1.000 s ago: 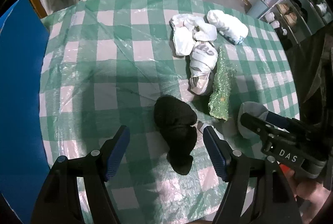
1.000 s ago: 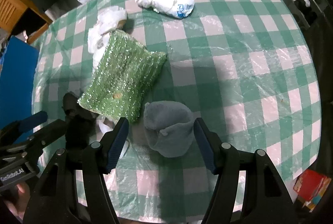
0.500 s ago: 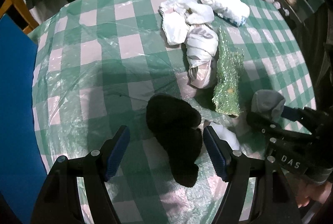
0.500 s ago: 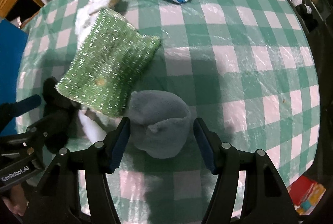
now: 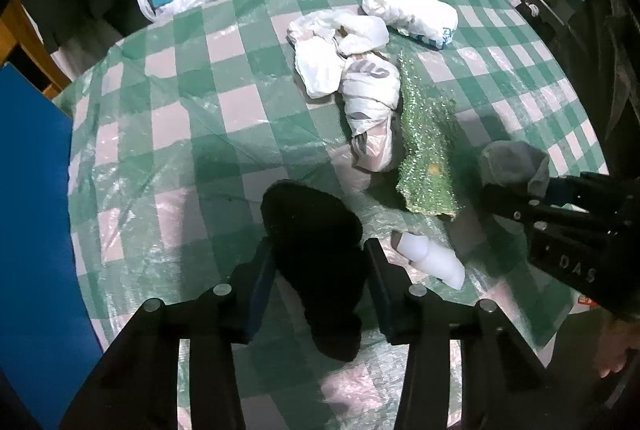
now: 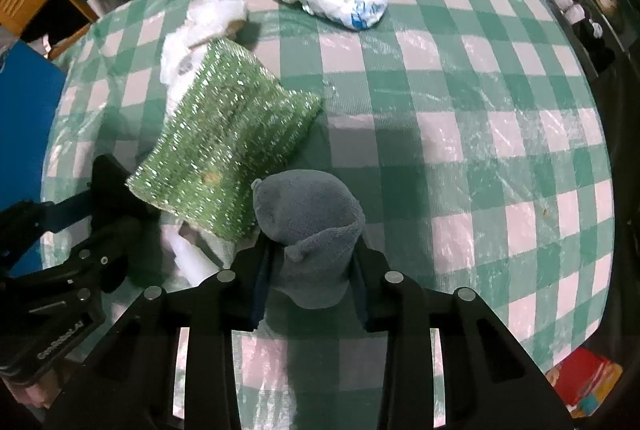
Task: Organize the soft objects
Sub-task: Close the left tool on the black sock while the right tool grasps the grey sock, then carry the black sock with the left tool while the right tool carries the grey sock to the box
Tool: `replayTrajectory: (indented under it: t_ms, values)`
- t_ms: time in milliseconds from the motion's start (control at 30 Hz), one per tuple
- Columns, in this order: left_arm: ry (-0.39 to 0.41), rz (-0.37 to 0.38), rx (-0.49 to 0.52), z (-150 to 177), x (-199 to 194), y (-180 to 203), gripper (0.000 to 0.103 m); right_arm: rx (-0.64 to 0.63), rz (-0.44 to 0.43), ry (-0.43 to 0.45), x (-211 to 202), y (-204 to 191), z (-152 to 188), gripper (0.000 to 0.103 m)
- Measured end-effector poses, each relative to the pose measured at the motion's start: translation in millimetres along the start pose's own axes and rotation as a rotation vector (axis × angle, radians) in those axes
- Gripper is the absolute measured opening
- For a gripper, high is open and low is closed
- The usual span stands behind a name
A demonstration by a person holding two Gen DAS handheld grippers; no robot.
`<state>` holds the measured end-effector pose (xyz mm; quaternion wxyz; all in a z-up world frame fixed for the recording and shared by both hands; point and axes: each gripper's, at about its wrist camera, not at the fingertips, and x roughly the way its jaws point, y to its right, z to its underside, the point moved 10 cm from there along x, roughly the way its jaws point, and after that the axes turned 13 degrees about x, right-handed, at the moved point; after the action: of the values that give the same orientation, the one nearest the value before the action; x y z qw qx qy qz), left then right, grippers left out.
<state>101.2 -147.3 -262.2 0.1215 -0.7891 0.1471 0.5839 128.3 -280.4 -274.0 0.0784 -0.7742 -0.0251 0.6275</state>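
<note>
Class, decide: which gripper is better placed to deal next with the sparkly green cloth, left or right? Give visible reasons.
Right, probably. The right gripper sits beside the green cloth, though shut on the grey sock. The left gripper holds the black sock farther off.

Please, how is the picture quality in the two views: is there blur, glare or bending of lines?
Left wrist view: strong fisheye bending, dim light, motion blur on the right tool. Right wrist view: same bending, glare on the plastic table cover, the grey sock sharp.
</note>
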Motion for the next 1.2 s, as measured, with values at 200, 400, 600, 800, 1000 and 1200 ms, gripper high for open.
replayTrajectory:
  t_ms: [200, 400, 600, 800, 1000, 1200]
  values:
    - [0.036, -0.006, -0.016, -4, -13, -8, 0.043, -0.002, -0.012, 0.028, -15, -5, -6, 0.032]
    - [0.114, -0.011, -0.022, -13, -37, -12, 0.043, -0.009, -0.031, 0.057, -27, -7, -6, 0.032]
    - [0.172, -0.024, -0.032, -18, -60, -16, 0.043, -0.018, -0.052, 0.097, -47, -17, -15, 0.032]
    - [0.205, -0.049, -0.053, -20, -80, -27, 0.043, -0.034, -0.08, 0.134, -62, -34, -20, 0.032]
    - [0.234, -0.079, -0.065, -17, -99, -37, 0.044, -0.059, -0.094, 0.164, -79, -46, -20, 0.032]
    - [0.266, -0.085, -0.08, -15, -116, -42, 0.044, -0.094, -0.124, 0.212, -103, -61, -20, 0.032]
